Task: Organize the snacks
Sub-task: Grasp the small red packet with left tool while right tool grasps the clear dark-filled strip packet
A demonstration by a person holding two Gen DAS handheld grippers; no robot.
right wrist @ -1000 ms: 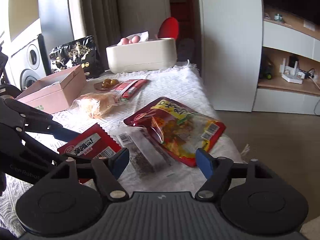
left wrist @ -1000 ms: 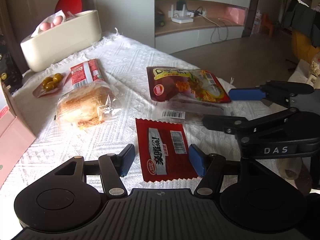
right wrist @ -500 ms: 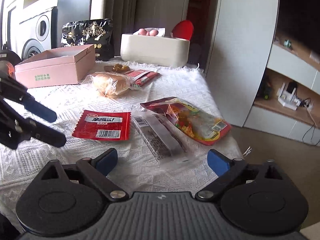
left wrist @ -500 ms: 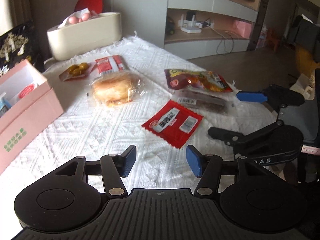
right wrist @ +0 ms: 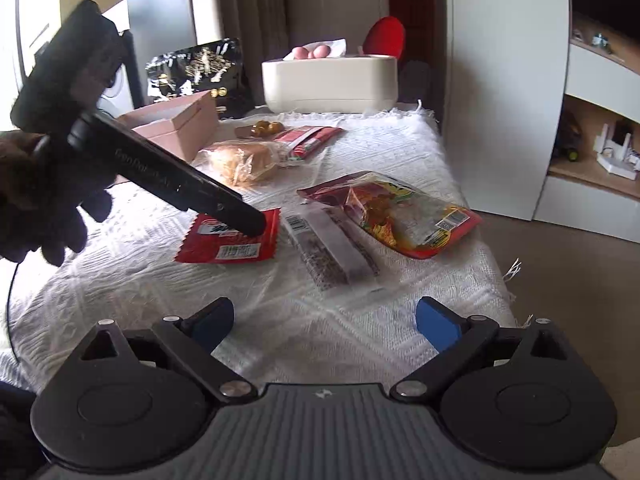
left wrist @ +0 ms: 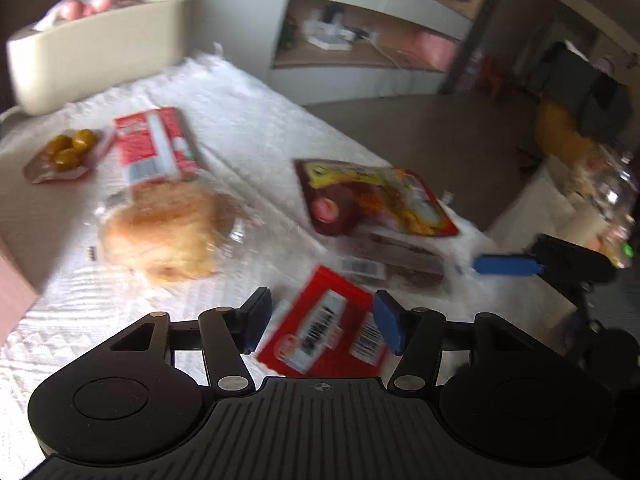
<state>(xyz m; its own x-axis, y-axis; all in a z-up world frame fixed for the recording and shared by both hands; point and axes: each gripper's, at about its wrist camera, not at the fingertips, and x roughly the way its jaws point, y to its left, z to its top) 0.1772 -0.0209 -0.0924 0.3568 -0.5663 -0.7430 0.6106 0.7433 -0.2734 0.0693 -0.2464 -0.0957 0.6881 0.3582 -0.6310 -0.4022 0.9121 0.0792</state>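
A red snack packet (left wrist: 320,332) lies flat on the white tablecloth (left wrist: 248,128). My left gripper (left wrist: 322,322) is open right above it, one blue pad on either side, and the view is blurred. In the right wrist view the left gripper (right wrist: 244,218), held by a dark-gloved hand (right wrist: 36,208), reaches down onto the packet (right wrist: 228,242); whether it touches I cannot tell. My right gripper (right wrist: 324,324) stands wide open near the table's front edge with nothing between its fingers. Ahead of it lie a clear dark bar packet (right wrist: 332,248) and a large red-yellow bag (right wrist: 392,212).
A wrapped bun (right wrist: 240,160), a red-white packet (right wrist: 308,138) and an olive packet (right wrist: 262,128) lie further back. A pink open box (right wrist: 176,128) stands at the left, a cream bin (right wrist: 332,80) and a black bag (right wrist: 196,72) at the far end. The table's edge drops off on the right.
My left gripper has come forward and down over the red packet, which now sits between its fingers. The right gripper's jaws have spread wider since a second ago.
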